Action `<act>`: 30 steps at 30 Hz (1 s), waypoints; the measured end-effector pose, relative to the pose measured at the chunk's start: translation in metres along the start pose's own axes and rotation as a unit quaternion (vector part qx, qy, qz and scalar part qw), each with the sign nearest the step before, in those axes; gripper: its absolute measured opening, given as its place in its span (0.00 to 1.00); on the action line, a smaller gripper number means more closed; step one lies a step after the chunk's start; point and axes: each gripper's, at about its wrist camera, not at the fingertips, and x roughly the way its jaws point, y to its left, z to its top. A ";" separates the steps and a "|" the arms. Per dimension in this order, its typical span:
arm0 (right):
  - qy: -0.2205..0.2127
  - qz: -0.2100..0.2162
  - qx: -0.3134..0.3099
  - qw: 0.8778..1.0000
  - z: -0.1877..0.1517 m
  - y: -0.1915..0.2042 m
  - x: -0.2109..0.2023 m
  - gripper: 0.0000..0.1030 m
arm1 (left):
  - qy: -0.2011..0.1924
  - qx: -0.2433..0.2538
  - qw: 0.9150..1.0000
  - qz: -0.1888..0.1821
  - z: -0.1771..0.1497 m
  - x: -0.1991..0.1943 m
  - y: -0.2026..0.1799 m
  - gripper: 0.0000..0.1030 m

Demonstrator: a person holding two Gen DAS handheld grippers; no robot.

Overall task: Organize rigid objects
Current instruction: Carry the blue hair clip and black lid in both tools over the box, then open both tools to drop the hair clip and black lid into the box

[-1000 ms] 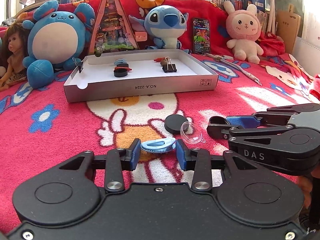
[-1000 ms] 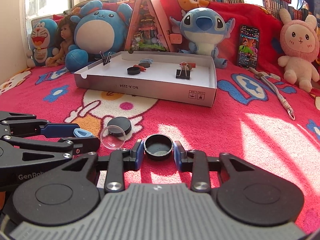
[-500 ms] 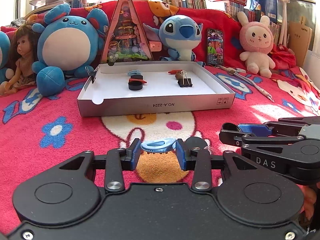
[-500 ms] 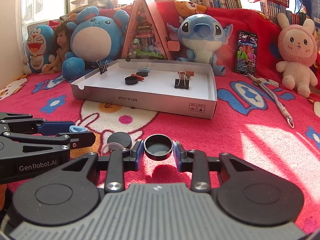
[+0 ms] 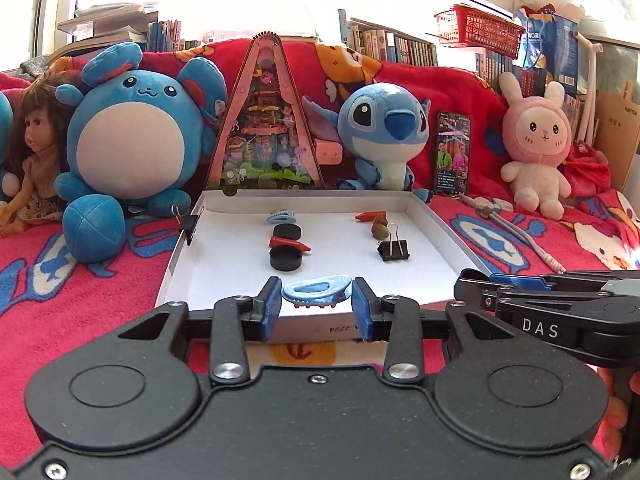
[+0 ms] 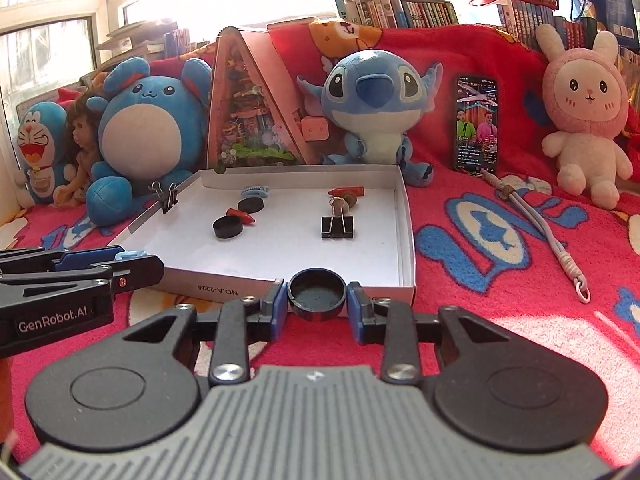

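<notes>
The blue hair clip (image 5: 317, 290) is clamped in the left gripper (image 5: 316, 306) jaws, the black cap (image 6: 317, 294) in the right gripper (image 6: 317, 306) jaws. Both are held at the white tray's (image 6: 406, 240) front wall; either could be snagged there, or earlier items knocked.

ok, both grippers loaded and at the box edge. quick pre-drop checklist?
1. left gripper shut on the blue clip: ok.
2. right gripper shut on the black cap, open side up: ok.
3. White box ahead of both grippers: ok.
4. Bare floor at the near end of the box, in front of the binder clip and the two black caps already inside: ok.
5. Grippers apart from each other: ok, side by side with no contact visible.
6. Held items past the near wall: cannot tell from these angles.
</notes>
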 end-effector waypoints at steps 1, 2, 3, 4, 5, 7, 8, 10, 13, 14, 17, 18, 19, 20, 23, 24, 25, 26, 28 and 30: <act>0.000 -0.002 0.003 1.000 0.004 -0.002 0.005 0.37 | 0.001 -0.006 1.000 -0.002 0.004 0.006 0.002 0.35; 0.000 -0.003 0.007 1.000 0.008 -0.003 0.009 0.37 | 0.004 -0.013 1.000 -0.003 0.009 0.015 0.004 0.35; 0.000 -0.001 0.013 1.000 0.011 -0.006 0.014 0.37 | 0.007 -0.017 1.000 -0.005 0.014 0.023 0.006 0.35; 0.000 0.001 0.018 1.000 0.014 -0.008 0.018 0.37 | 0.010 -0.021 1.000 -0.006 0.017 0.030 0.008 0.35; 0.001 0.000 0.020 1.000 0.016 -0.009 0.021 0.37 | 0.015 -0.026 1.000 -0.005 0.020 0.037 0.010 0.35; 0.003 -0.011 0.018 1.000 0.021 -0.010 0.031 0.37 | 0.027 -0.032 0.999 -0.002 0.025 0.053 0.013 0.35; 0.003 -0.015 0.017 1.000 0.022 -0.010 0.035 0.37 | 0.028 -0.032 0.999 0.001 0.027 0.058 0.013 0.35; 0.004 -0.023 0.015 1.000 0.025 -0.010 0.045 0.37 | 0.027 -0.026 0.999 0.010 0.028 0.070 0.013 0.35; 0.009 -0.022 0.021 1.000 0.029 -0.012 0.058 0.37 | 0.036 -0.028 0.999 0.014 0.029 0.085 0.014 0.35; 0.011 -0.021 0.024 0.999 0.030 -0.012 0.062 0.37 | 0.040 -0.033 0.999 0.016 0.029 0.090 0.015 0.35; 0.022 -0.022 0.032 0.999 0.032 -0.012 0.075 0.37 | 0.050 -0.037 0.998 0.024 0.028 0.101 0.015 0.35; 0.026 -0.022 0.034 0.999 0.032 -0.012 0.079 0.37 | 0.051 -0.034 0.998 0.026 0.027 0.103 0.014 0.35; 0.029 -0.022 0.034 0.999 0.032 -0.011 0.083 0.37 | 0.052 -0.032 0.998 0.029 0.027 0.105 0.013 0.35; 0.031 -0.023 0.034 0.999 0.032 -0.010 0.086 0.37 | 0.052 -0.029 0.998 0.031 0.025 0.106 0.013 0.35; 0.040 -0.025 0.029 0.998 0.031 -0.008 0.094 0.37 | 0.054 -0.027 0.998 0.034 0.023 0.111 0.012 0.35; 0.042 -0.026 0.027 0.998 0.031 -0.007 0.097 0.37 | 0.055 -0.027 0.997 0.037 0.023 0.113 0.012 0.35; 0.044 -0.026 0.027 0.998 0.031 -0.007 0.099 0.37 | 0.056 -0.027 0.997 0.039 0.022 0.115 0.012 0.35; 0.046 -0.027 0.027 0.998 0.031 -0.007 0.100 0.37 | 0.056 -0.027 0.997 0.041 0.021 0.117 0.013 0.35; 0.048 -0.029 0.027 0.998 0.031 -0.007 0.103 0.37 | 0.057 -0.030 0.997 0.045 0.020 0.119 0.013 0.35; 0.051 -0.031 0.025 0.998 0.030 -0.006 0.106 0.37 | 0.058 -0.033 0.997 0.047 0.018 0.122 0.014 0.35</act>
